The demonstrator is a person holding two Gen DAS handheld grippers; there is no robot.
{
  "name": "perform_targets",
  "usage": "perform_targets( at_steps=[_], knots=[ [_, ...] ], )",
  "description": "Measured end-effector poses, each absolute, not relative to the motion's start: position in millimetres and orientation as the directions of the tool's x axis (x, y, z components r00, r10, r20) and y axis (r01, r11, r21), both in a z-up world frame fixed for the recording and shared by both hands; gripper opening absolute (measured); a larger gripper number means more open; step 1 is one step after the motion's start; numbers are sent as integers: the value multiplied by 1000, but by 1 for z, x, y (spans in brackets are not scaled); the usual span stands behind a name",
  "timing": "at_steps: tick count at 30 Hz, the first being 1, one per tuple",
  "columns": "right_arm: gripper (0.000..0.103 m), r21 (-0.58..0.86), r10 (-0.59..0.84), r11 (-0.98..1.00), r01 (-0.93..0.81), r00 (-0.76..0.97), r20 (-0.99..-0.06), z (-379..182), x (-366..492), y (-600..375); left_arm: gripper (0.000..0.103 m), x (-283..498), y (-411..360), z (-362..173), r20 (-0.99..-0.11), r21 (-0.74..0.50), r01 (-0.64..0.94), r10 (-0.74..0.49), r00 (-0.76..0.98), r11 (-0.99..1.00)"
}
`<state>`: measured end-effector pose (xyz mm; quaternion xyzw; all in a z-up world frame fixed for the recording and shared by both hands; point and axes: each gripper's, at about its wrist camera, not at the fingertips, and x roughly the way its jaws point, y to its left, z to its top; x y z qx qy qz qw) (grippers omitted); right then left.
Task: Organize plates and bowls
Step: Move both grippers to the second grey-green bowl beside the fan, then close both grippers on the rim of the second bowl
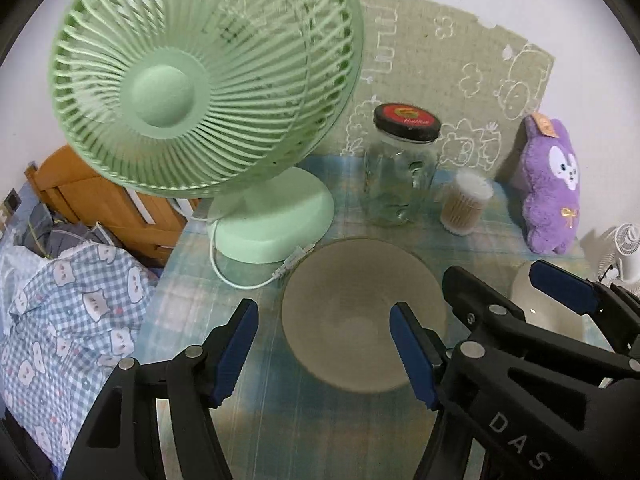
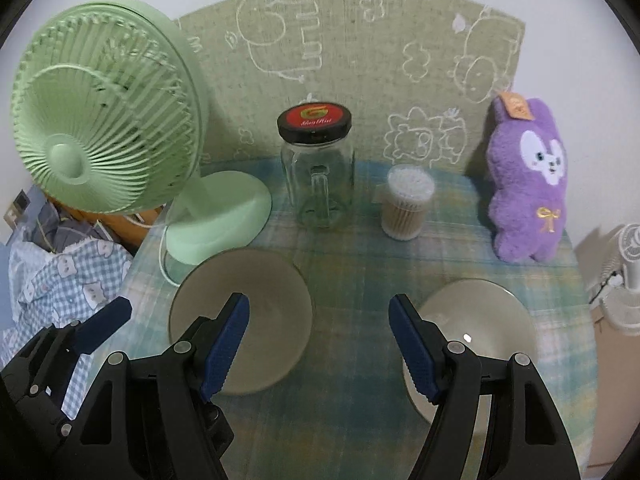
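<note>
Green fan [image 2: 104,120], lidded jar [image 2: 318,168] (empty), swabs [image 2: 408,208], purple plush [image 2: 528,184].

Lighting is even, soft indoor light from above; shadows are faint and diffuse. One small glare spot sits on the white bowl [image 2: 466,337]. Both views show strong fisheye bending with black corners. The green fan [image 1: 192,80] and the plaid worktop [image 2: 360,344] are slightly smeared; the black tool arms appear sharp.
</note>
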<state>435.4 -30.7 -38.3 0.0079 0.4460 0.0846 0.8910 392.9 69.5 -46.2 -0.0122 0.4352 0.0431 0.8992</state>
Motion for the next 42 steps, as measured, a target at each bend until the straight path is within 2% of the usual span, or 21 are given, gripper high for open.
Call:
perform_targets(
  at_steps=[6, 7, 8, 11, 14, 16, 18, 20, 25, 28, 32, 42],
  knots=[
    [75, 99, 173, 982, -159, 566, -806, -63, 462, -21, 61, 416, 75, -69, -799, 29, -104, 86, 596, 994],
    [74, 102, 176, 982, -160, 560, -810, -67, 465, -20, 57, 421, 75, -74, -804, 28, -99, 82, 589, 995],
    [72, 108, 180, 981, -161, 552, -814, -71, 468, -19, 53, 423, 76, -77, -809, 24, -93, 74, 583, 995],
    [68, 117, 187, 980, -160, 542, -819, -81, 474, -16, 51, 427, 75, -84, -812, 44, -98, 93, 576, 994],
    [53, 119, 188, 980, -162, 529, -827, -87, 478, -12, 46, 431, 78, -92, -823, 35, -110, 91, 561, 993],
    [47, 122, 191, 979, -164, 519, -833, -91, 479, -10, 43, 433, 80, -95, -829, 38, -116, 96, 551, 993],
    [35, 124, 191, 979, -161, 517, -835, -93, 480, -9, 40, 434, 81, -97, -830, 41, -118, 100, 549, 992],
    [28, 136, 199, 978, -159, 508, -838, -95, 480, -8, 37, 434, 81, -98, -829, 51, -122, 110, 548, 991],
    [27, 129, 189, 980, -151, 509, -840, -95, 481, -8, 29, 435, 83, -97, -832, 61, -140, 128, 540, 988],
    [20, 117, 173, 983, -140, 511, -842, -94, 480, -9, 25, 436, 84, -97, -830, 66, -151, 138, 540, 986],
    [20, 114, 167, 984, -134, 507, -846, -92, 478, -10, 20, 434, 86, -97, -832, 70, -160, 146, 535, 985],
    [20, 116, 161, 986, -122, 489, -857, -88, 459, -15, 19, 420, 84, -96, -852, 50, -162, 127, 509, 986]
  ],
)
